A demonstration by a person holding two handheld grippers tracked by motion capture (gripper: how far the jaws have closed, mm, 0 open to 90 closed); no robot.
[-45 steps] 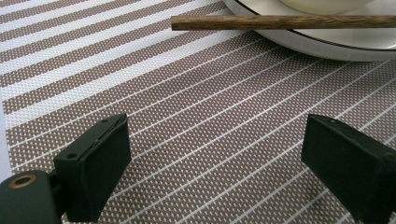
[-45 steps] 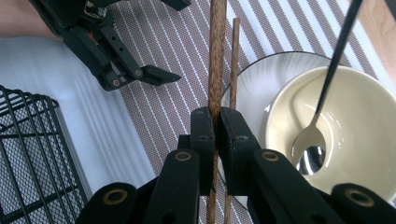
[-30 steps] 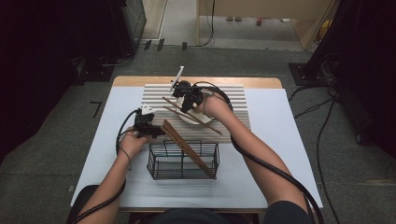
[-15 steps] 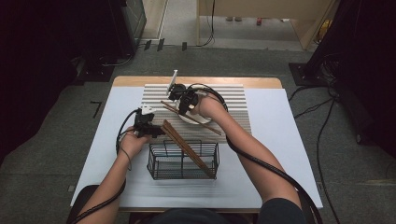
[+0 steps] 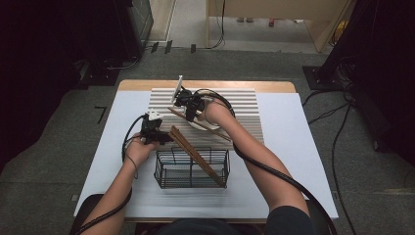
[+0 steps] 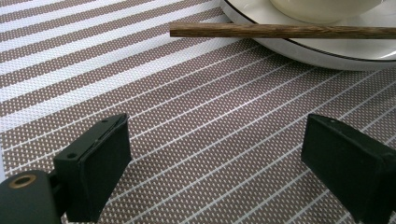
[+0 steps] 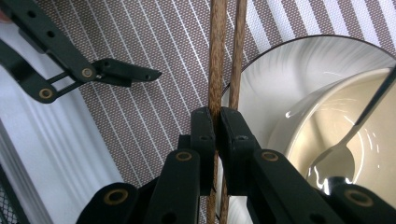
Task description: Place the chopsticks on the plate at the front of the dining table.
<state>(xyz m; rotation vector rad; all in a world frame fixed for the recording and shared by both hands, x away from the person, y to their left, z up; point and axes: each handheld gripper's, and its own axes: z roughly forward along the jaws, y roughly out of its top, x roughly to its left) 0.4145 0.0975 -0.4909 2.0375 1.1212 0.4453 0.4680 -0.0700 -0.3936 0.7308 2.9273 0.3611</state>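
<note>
A person at a white-covered worktop [image 5: 293,147] works 2 hand-held tools over a striped placemat [image 5: 244,105]. The right claw [image 7: 215,122] is clamped together on a pair of wooden chopsticks [image 7: 218,56], pinning them where they cross the rim of a white plate [image 7: 261,79] at the far middle of the mat; in the high view the pair [image 5: 210,128] lies slanting over the plate toward the near right. A cream bowl [image 7: 336,126] sits on that plate with a metal spoon [image 7: 345,144] inside. The left claw [image 6: 215,154] stands apart with nothing between its pads, hovering low over the mat just near-left of the plate, the chopstick tip [image 6: 196,31] ahead of it.

A black wire basket [image 5: 192,169] stands at the near edge of the mat, with several more chopsticks [image 5: 195,154] propped in it and leaning out to the far left. Judged from this, the sorting seems partway through: some sticks are in the basket, and the gripped pair has yet to be lifted and carried there.

The count of sticks in the basket is hard to make out. The right hand and its tool [image 5: 188,103] cover most of the plate from above, and the bowl is cut off by the frame edge in both tool cameras.
</note>
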